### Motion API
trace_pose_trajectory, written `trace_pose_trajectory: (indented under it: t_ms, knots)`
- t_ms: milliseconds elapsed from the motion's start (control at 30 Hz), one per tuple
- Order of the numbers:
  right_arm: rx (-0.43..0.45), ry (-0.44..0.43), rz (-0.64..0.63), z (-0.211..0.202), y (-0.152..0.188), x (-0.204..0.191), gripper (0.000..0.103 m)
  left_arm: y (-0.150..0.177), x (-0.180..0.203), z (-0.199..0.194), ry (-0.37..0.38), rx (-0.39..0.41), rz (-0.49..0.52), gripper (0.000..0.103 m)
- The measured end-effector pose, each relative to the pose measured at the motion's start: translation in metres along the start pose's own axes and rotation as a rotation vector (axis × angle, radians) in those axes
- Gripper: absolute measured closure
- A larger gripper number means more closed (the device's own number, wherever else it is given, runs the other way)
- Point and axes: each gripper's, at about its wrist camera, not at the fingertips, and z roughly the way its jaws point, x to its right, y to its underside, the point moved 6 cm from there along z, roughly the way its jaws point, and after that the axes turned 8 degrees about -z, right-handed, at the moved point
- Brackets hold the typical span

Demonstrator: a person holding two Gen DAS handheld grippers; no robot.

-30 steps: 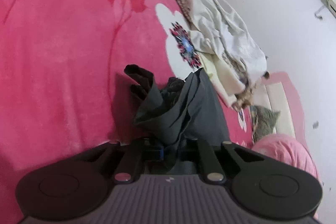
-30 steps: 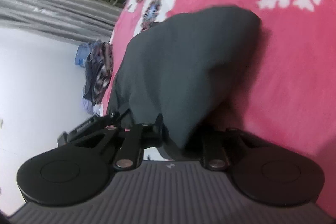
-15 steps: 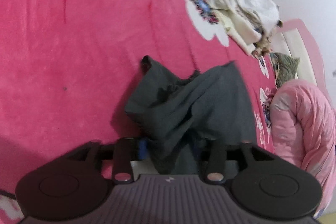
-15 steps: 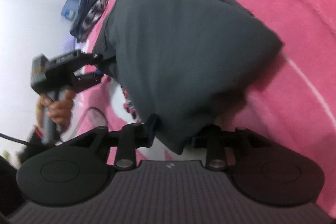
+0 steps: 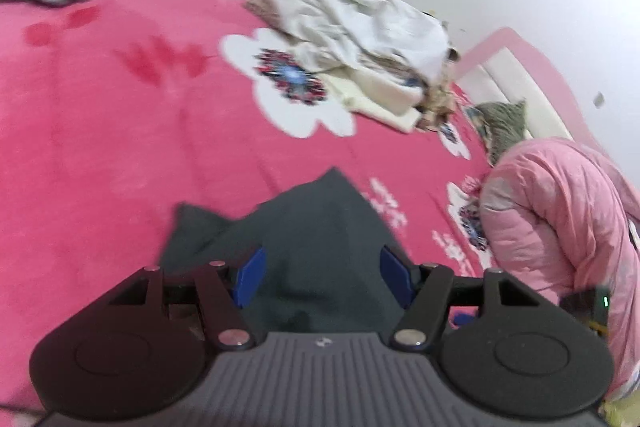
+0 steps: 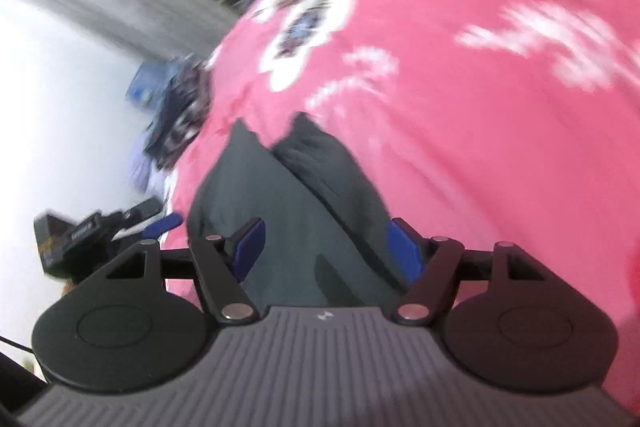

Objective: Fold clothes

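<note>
A dark grey garment (image 5: pixel 316 239) lies bunched on the pink blanket (image 5: pixel 100 131), right in front of both grippers; it also shows in the right wrist view (image 6: pixel 280 223). My left gripper (image 5: pixel 322 277) is open, its blue pads (image 5: pixel 250 277) spread on either side of the cloth, holding nothing. My right gripper (image 6: pixel 324 247) is open too, blue pads (image 6: pixel 406 253) apart over the garment. The left gripper also shows in the right wrist view (image 6: pixel 92 231), off to the left.
A heap of white and cream clothes (image 5: pixel 360 39) lies further back on the blanket. A pink padded jacket (image 5: pixel 560 227) sits at the right, an olive cushion (image 5: pixel 502 123) behind it. Dark patterned clothes (image 6: pixel 176 119) hang off the bed edge.
Both grippers were shut on the grey garment and holding it up. Now both have opened and let it drop onto the blanket, and both have pulled back a little.
</note>
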Motion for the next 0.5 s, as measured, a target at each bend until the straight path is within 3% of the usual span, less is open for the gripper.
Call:
trace_pose_trajectory:
  t_ms: [200,367,433,500]
  knots:
    - [-0.061,-0.052,-0.02,0.032,-0.03,0.013,0.025,0.004,0.024,0.025,0.003,-0.002,0.121,0.039]
    - [-0.083,-0.078,0.052,0.068,-0.05,0.027,0.025,-0.006,0.029,0.034,-0.032,0.019,0.228,0.038]
    - [-0.079,-0.107,0.079,0.075,-0.057,0.03,0.025,-0.016,0.028,0.039,-0.043,0.037,0.277,0.033]
    - [-0.077,-0.133,0.086,0.08,-0.064,0.029,0.025,-0.028,0.021,0.047,-0.038,0.036,0.313,0.021]
